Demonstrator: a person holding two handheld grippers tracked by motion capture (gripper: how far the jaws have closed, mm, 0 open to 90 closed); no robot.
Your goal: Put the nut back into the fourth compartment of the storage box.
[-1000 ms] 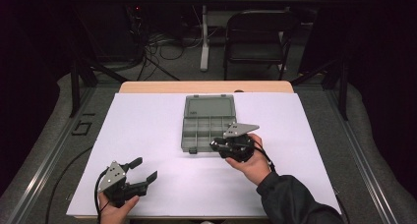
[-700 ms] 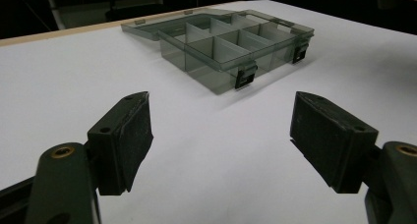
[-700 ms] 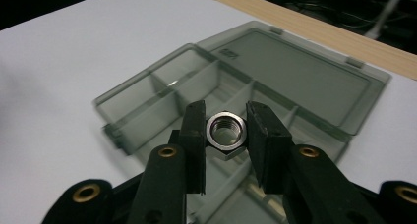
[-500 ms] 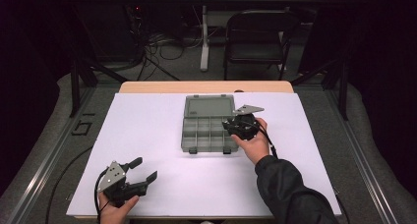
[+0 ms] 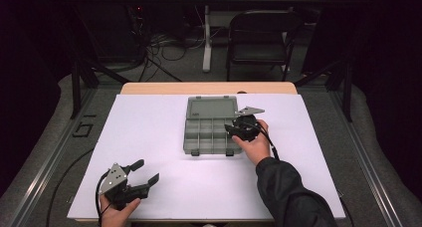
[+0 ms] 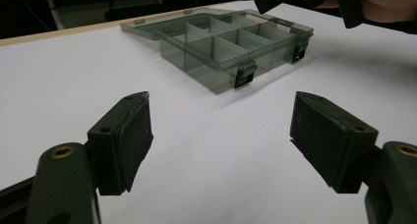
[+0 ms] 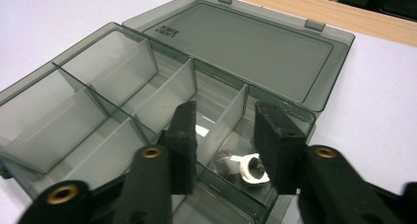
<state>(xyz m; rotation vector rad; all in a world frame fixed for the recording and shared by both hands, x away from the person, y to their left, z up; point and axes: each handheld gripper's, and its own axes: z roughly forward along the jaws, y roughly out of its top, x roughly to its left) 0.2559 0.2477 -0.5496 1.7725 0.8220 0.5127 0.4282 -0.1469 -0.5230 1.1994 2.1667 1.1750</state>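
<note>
1. The right tongs hang over the near-right corner of the organizer box, jaws partly parted with a gap between the pads and nothing held. One jaw sits on each side of a clear divider wall.

2. Directly beneath them, in the right gripper view, small metal parts lie on the floor of the corner compartment — one looks like a ring or nut, though the exact kind is hard to tell.

3. The left tongs are spread wide and empty, resting low at the near-left of the white tabletop, well apart from the box and pointing toward it.

4. The box stands in the middle of the tabletop with its lid thrown fully back and flat; the other compartments look empty.

5. Judged from this, the step in hand is reaching into that corner compartment for a part.

6. The next move likely calls for shifting the tongs clear of the divider, lowering both jaws into the one compartment — then closing on a single small piece.
</note>
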